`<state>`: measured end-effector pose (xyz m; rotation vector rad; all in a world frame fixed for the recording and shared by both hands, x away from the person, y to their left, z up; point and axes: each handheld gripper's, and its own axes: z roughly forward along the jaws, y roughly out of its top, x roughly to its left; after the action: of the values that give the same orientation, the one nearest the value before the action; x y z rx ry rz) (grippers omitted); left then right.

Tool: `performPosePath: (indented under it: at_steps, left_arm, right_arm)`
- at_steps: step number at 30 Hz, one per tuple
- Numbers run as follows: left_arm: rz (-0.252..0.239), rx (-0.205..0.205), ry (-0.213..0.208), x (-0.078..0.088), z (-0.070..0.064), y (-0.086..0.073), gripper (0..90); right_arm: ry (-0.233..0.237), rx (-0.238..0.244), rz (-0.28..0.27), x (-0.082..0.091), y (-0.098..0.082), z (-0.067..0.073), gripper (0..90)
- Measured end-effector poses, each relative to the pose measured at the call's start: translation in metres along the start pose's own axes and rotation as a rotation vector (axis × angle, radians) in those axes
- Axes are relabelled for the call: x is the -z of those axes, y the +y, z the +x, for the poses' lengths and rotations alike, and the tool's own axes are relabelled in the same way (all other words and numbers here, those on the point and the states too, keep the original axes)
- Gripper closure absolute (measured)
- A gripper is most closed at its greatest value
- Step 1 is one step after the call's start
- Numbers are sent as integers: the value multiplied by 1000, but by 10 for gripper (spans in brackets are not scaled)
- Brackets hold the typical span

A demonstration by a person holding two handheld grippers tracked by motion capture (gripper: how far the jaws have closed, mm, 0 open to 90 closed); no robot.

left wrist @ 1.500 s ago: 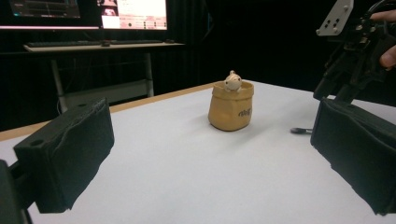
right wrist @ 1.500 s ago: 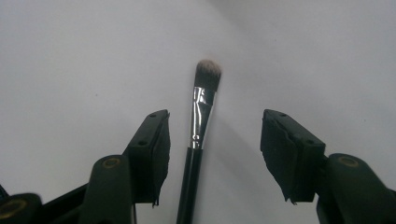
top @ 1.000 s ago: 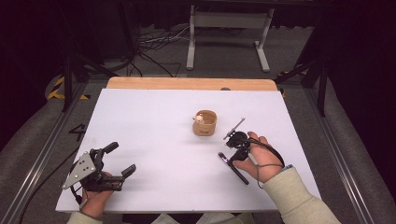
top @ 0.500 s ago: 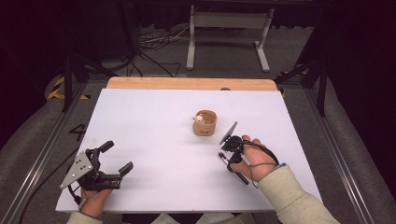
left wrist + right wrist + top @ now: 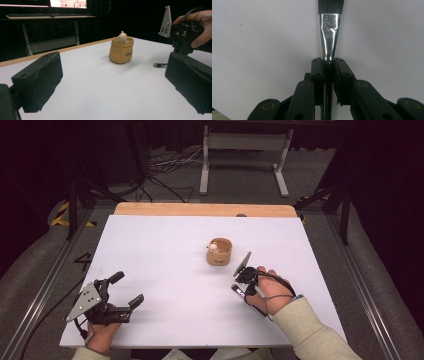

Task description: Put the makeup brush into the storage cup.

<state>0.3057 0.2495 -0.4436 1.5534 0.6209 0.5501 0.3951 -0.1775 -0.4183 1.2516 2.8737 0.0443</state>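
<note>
Paintbrush (image 5: 329, 37): flat type, with black bristles, a bright metal ferrule and a slim dark handle. Location: lying on the white worktop (image 5: 165, 250), right of centre, just beside and nearer the person than the tan pouch (image 5: 219, 251).

Holder: right gripper (image 5: 328, 62), whose jaws have just been closing and now pinch the handle directly behind the ferrule; the brush lies in line with them, bristles pointing away.

Left gripper (image 5: 110, 82): jaws spread wide with nothing between them, resting low at the near left of the worktop, well apart from the brush.

Associated item: tan pouch, soft-sided, upright, mouth open, with a small pale figure (image 5: 122, 36) peeping over its rim.

Handling, by estimate: very light; handle and ferrule stiff, bristles soft and easily splayed. The smooth, rounded handle could roll or twist between the pads. Best hold is on the handle close behind the ferrule, as at present, which keeps the tip steady. Avoid clamping the bristles. The polished ferrule would likely be slippery.

Condition: ferrule shows a slight dent or reflection; I cannot tell which.
</note>
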Motion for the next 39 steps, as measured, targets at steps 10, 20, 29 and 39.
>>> performPosePath:
  at_steps: [10,20,29,39]
  left_arm:
    - [2,2,-3,0,0,0,22]
    - [-2,-6,2,1,-1,2,30]
    - [8,-4,6,1,-2,2,29]
    - [10,-8,22,1,-1,2,13]
  right_arm:
    - [-14,1,-4,1,0,0,796]
    - [-3,-4,-91,19,-4,-2,797]
    - [-3,-36,-236,38,-9,2,796]
    - [-29,-13,-411,57,-16,2,796]
